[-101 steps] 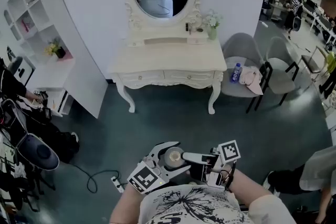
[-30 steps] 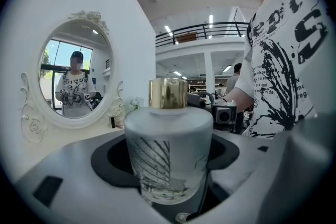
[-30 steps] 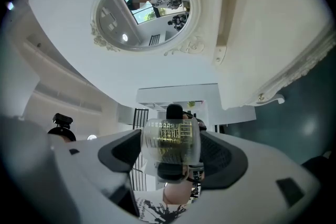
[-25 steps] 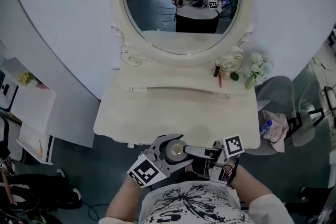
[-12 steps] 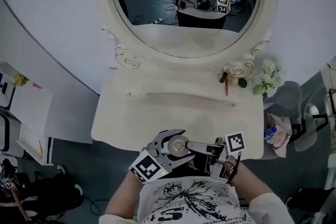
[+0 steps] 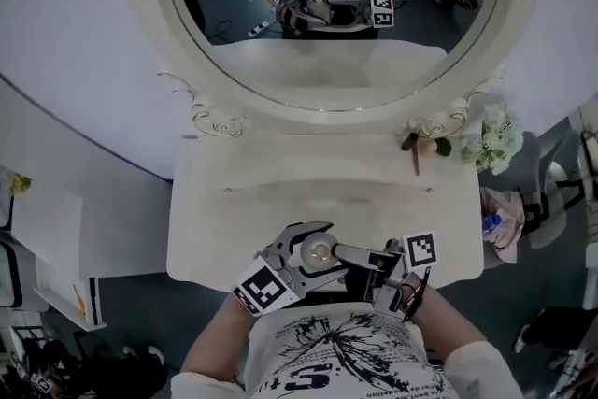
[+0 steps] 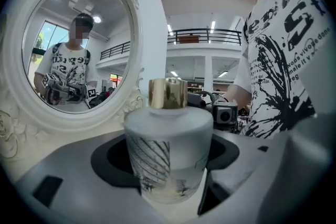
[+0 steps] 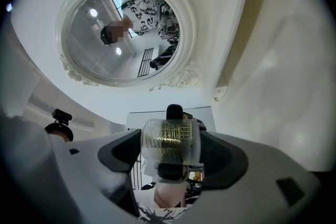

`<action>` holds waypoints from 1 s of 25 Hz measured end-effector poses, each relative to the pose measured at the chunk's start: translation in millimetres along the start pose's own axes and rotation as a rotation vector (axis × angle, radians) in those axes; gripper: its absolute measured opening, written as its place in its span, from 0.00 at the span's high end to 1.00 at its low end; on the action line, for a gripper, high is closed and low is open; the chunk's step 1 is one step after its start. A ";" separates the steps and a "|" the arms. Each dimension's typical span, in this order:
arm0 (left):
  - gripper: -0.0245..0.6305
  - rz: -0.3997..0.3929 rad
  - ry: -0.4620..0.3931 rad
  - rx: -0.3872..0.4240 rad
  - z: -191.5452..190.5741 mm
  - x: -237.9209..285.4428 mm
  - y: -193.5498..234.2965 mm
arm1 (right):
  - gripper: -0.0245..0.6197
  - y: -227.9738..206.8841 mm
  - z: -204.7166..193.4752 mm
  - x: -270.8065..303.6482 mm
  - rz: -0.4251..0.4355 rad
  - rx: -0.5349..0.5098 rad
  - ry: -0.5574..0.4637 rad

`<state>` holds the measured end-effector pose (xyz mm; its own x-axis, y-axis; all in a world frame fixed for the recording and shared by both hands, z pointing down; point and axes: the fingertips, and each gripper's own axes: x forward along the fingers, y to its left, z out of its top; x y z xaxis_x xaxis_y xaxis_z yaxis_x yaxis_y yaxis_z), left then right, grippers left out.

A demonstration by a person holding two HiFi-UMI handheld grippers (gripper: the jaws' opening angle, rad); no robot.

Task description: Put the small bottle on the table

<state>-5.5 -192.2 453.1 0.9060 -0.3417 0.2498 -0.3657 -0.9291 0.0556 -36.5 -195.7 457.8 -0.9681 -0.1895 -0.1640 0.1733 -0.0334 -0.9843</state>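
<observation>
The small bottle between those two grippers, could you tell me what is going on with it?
A person stands at the white dressing table with the small bottle upright, gold cap up. The left gripper and the right gripper both have their jaws closed on it, over the table's near edge. It looks not yet set down.

Two grippers, one small bottle, one table, one mirror, perhaps one bouquet.

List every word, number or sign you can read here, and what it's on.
"S": large print on the person's T-shirt; the small lines beside it are too blurred to read.
On the small bottle: a line drawing only, no readable words.
On the marker cubes: black-and-white square codes, no letters.
</observation>
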 end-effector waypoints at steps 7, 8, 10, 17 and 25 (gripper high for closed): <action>0.42 -0.053 0.017 -0.019 -26.5 1.3 29.9 | 0.41 -29.2 24.6 15.0 -0.010 0.026 -0.059; 0.43 -0.055 0.017 -0.022 -30.7 2.0 33.1 | 0.41 -33.8 27.2 16.0 -0.014 0.029 -0.061; 0.43 -0.052 0.018 -0.036 -40.7 4.6 38.5 | 0.41 -44.5 31.6 16.3 -0.026 0.040 -0.064; 0.43 -0.035 0.042 -0.128 -86.2 15.2 50.6 | 0.41 -91.2 41.9 13.7 -0.059 0.103 -0.083; 0.43 -0.027 0.094 -0.157 -143.1 23.0 45.1 | 0.41 -143.9 34.6 6.2 -0.131 0.088 -0.061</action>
<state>-31.6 -221.6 599.6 0.8948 -0.2956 0.3346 -0.3771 -0.9016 0.2119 -61.1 -226.0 600.7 -0.9712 -0.2367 -0.0276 0.0639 -0.1468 -0.9871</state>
